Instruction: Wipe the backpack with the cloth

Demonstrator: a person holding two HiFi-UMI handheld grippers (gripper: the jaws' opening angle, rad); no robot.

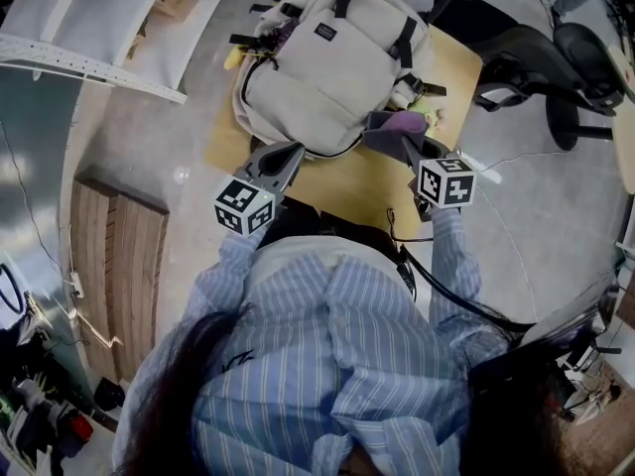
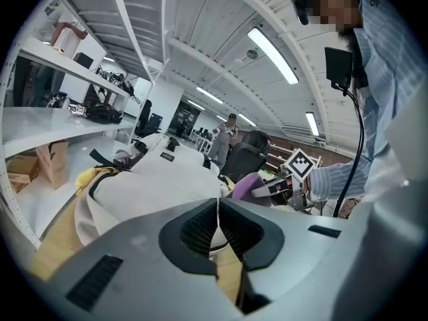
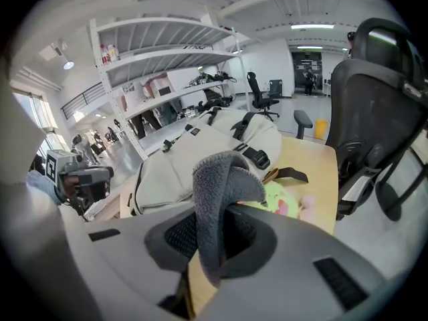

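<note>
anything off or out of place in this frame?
Nothing looks damaged or spilled. The backpack lies flat on the table; the right gripper is shut on the cloth, the left gripper shut with nothing in it. Only stray thing: a yellow-green and pink item beside the backpack.

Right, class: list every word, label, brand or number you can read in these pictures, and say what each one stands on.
No text here can be read.
Backpack: a small dark label on its front, print too small to read.
Marker cubes: black-and-white square patterns only, no words or numbers.
Shelf boxes in the gripper views: too blurred to tell.
</note>
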